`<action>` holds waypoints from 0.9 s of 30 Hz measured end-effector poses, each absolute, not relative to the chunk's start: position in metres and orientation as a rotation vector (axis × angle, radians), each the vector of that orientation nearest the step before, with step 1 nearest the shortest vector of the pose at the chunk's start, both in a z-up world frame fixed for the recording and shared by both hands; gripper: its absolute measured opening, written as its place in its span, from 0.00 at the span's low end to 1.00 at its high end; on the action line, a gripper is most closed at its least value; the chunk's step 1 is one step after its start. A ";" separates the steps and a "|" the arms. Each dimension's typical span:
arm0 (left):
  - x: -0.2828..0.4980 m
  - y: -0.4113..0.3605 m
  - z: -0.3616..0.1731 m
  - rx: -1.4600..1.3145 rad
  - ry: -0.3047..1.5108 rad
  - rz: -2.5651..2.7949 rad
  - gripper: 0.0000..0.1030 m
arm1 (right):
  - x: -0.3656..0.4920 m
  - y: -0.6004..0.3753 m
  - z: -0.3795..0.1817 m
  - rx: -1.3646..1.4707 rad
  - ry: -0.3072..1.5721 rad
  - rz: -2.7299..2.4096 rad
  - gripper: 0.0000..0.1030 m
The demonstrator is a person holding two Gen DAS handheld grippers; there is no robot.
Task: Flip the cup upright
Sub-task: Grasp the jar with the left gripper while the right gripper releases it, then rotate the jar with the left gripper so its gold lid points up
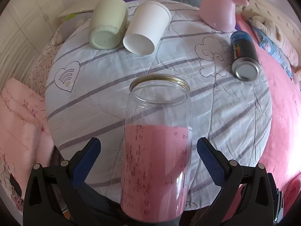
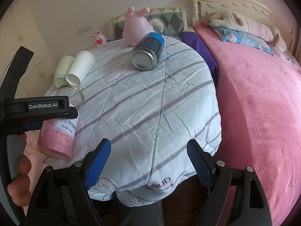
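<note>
Clear jar with pink lining sits between the wide left tongs, pads apart from it, at the quilt's near left edge. Right tongs wide, empty. White cup, green cup, can lie toppled at far edge.
</note>
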State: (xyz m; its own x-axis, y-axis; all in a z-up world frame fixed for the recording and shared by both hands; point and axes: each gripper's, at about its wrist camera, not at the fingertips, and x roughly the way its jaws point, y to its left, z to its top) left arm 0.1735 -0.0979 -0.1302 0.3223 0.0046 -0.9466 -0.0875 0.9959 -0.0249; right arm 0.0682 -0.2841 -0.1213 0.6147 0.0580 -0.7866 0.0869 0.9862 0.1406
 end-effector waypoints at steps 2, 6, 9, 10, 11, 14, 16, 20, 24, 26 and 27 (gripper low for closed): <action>0.175 -0.096 -0.135 -0.083 1.251 0.061 0.95 | 0.072 -0.283 -0.120 0.169 0.908 -0.011 0.82; 0.179 -0.095 -0.147 -0.109 1.292 0.018 0.79 | 0.077 -0.281 -0.118 0.162 0.904 -0.003 0.82; 0.180 -0.095 -0.153 -0.103 1.303 -0.006 0.69 | 0.079 -0.278 -0.118 0.158 0.906 -0.001 0.82; 0.180 -0.095 -0.154 -0.099 1.299 -0.010 0.68 | 0.080 -0.278 -0.119 0.158 0.907 -0.001 0.82; 0.180 -0.095 -0.154 -0.096 1.292 -0.015 0.68 | 0.080 -0.278 -0.119 0.159 0.909 -0.001 0.82; 0.180 -0.093 -0.154 -0.090 1.284 -0.034 0.68 | 0.081 -0.279 -0.119 0.161 0.910 -0.007 0.82; 0.181 -0.092 -0.153 -0.084 1.273 -0.043 0.68 | 0.081 -0.280 -0.119 0.162 0.911 -0.011 0.82; 0.177 -0.096 -0.138 -0.038 1.218 -0.047 0.68 | 0.081 -0.279 -0.118 0.162 0.910 -0.014 0.82; 0.173 -0.097 -0.118 0.003 1.115 -0.045 0.68 | 0.081 -0.277 -0.118 0.160 0.907 -0.022 0.82; 0.172 -0.095 -0.110 0.034 1.044 -0.036 0.68 | 0.081 -0.276 -0.117 0.160 0.906 -0.027 0.82; 0.171 -0.094 -0.105 0.048 1.003 -0.028 0.68 | 0.081 -0.276 -0.117 0.161 0.906 -0.030 0.82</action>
